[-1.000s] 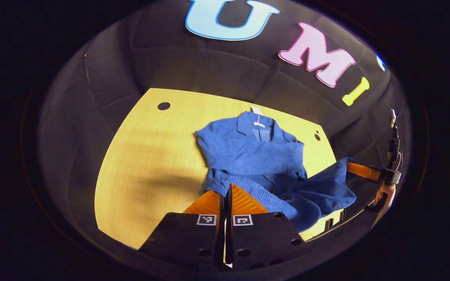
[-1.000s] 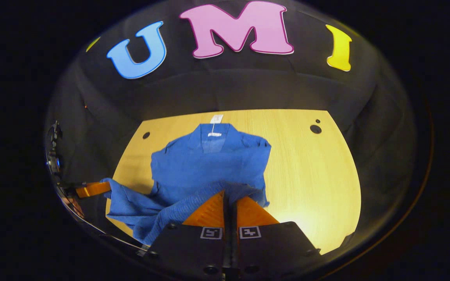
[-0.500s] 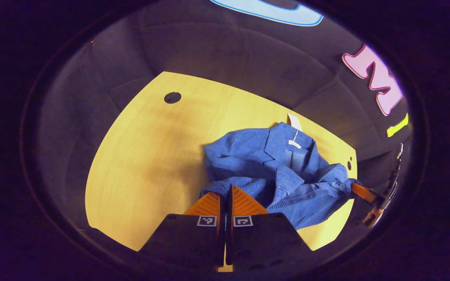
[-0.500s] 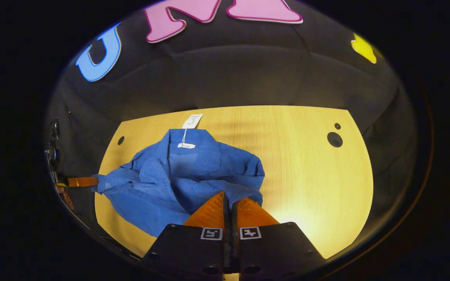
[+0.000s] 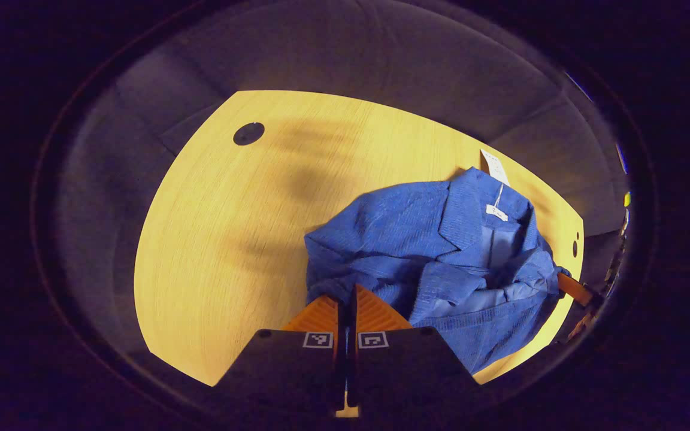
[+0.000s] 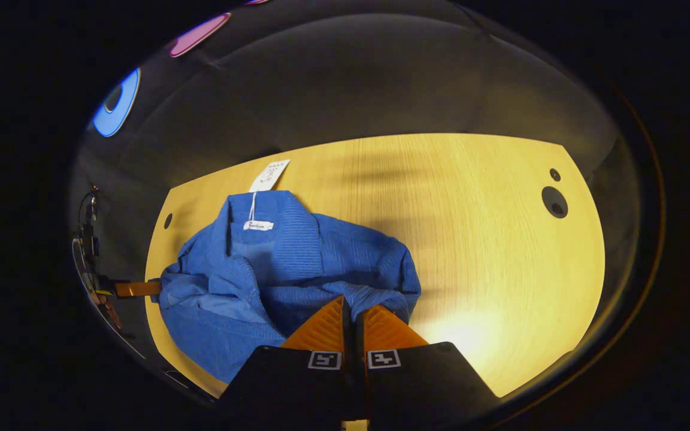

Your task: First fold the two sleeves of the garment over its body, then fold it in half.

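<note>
Blue knit jacket [image 5: 435,251] lies on the tabletop [image 5: 219,239], toward 3 o'clock in the left gripper view, 9 o'clock in the right gripper view. Left gripper [image 5: 345,299]: fingers pinched on the hem. Right gripper [image 6: 352,311]: fingers likewise pinched on hem fabric. Judgement: sleeves appear folded in; half-fold under way, hem carried toward the collar [image 6: 273,224], not yet laid flat. The right gripper view alone shows bare tabletop beyond the jacket's right side.
</note>
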Available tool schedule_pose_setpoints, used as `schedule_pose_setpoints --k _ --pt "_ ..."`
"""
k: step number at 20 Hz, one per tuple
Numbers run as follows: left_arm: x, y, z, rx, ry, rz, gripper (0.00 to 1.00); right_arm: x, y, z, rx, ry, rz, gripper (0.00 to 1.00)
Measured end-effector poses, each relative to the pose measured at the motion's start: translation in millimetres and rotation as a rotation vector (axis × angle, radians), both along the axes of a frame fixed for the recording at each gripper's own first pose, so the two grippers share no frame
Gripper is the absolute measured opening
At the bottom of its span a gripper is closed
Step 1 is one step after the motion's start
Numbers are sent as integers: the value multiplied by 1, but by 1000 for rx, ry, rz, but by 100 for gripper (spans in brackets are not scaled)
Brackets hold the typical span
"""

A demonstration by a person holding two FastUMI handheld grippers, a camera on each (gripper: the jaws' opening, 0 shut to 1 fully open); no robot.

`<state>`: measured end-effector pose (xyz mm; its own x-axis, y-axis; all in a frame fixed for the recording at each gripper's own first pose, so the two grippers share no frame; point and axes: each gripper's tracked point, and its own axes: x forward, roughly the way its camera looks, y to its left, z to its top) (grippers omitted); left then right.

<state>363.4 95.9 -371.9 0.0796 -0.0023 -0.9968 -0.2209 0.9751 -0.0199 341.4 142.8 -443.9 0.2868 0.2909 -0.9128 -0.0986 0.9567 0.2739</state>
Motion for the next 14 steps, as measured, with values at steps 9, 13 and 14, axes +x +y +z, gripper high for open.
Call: schedule_pose_setpoints --k 9,13,14 --pt "54 7 14 194 -244 -102 86 45 -10 7 25 -163 -71 96" --pt "77 11 55 274 -436 -113 86 68 -28 45 -4 -339 -101 95" --pt "78 10 65 287 -475 -106 86 72 -32 60 -12 -388 -100 95"
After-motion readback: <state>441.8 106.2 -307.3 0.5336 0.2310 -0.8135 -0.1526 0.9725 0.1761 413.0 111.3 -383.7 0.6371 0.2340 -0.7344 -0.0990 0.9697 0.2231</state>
